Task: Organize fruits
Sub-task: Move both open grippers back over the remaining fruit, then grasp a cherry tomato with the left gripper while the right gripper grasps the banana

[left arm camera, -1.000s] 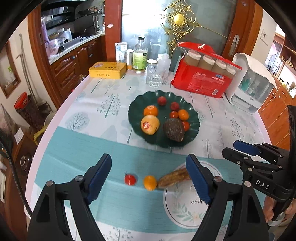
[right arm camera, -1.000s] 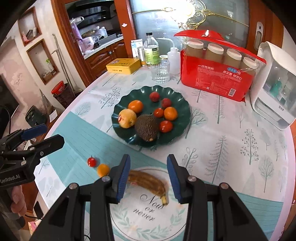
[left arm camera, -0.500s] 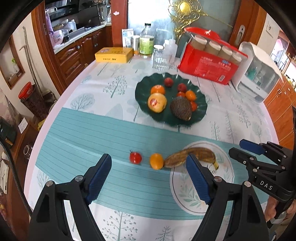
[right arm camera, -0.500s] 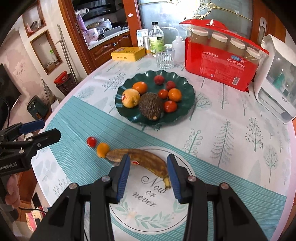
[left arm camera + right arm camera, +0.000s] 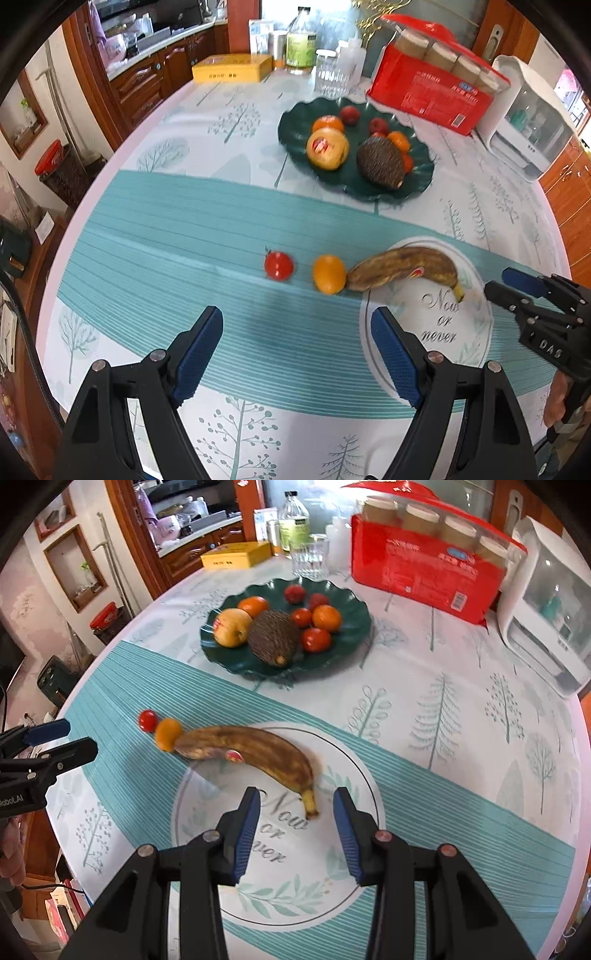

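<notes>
A brown-spotted banana (image 5: 251,751) lies on the round print of the tablecloth. At its blunt end sits a small orange (image 5: 168,734), with a cherry tomato (image 5: 147,720) just left of that. My right gripper (image 5: 297,797) hangs open over the banana's stem end, its pads clear of the stem. My left gripper (image 5: 297,325) is open wide and empty, a short way in front of the tomato (image 5: 279,265) and orange (image 5: 328,274). Further back, a dark green plate (image 5: 291,147) holds an apple, a rough dark brown fruit, oranges and tomatoes.
A red pack of cups (image 5: 424,572), a white appliance (image 5: 546,620), a drinking glass (image 5: 309,558), a bottle (image 5: 293,524) and a yellow box (image 5: 236,555) stand along the back. The table's rounded edge (image 5: 92,192) curves down the left side.
Both grippers have sunk toward the table and tilted further down, so the loose fruits look bigger and sit higher in view. Neither opening has changed and no fruit has moved.
</notes>
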Demonstrator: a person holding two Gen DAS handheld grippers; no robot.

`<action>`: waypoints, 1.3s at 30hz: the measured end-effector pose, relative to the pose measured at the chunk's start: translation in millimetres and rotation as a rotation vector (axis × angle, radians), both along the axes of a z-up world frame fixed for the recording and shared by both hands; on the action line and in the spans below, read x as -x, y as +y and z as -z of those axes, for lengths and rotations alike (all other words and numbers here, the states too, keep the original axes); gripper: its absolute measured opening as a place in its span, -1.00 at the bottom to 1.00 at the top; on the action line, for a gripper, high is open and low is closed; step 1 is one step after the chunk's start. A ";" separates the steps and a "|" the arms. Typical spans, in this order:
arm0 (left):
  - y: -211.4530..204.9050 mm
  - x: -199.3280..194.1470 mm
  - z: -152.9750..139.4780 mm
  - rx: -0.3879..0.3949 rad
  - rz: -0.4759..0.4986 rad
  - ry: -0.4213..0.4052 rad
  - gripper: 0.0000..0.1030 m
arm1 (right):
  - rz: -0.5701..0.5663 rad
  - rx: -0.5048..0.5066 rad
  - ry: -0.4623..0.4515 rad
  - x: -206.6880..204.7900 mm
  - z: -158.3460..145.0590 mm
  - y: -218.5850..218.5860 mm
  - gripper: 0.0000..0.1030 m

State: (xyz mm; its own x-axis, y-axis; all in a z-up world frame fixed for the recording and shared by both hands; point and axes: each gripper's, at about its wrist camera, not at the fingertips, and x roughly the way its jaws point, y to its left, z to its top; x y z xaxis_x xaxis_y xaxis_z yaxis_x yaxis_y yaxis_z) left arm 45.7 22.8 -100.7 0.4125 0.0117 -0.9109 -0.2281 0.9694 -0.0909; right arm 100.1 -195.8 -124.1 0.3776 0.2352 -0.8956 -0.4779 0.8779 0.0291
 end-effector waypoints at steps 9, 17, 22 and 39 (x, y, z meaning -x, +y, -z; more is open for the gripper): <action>17.9 -6.4 36.1 0.071 -0.061 0.070 0.58 | -0.023 0.041 0.027 -4.0 18.3 -0.7 -0.20; 39.4 -14.8 49.1 0.082 -0.121 0.081 0.55 | -0.152 0.086 0.003 -13.0 30.2 25.1 -0.20; 51.2 -25.5 54.6 0.095 -0.131 0.078 0.42 | -0.307 0.147 -0.061 -19.1 37.1 46.8 -0.20; 55.5 -58.4 76.2 0.179 -0.108 0.094 -0.03 | -0.604 0.169 -0.027 -39.4 61.6 89.9 0.14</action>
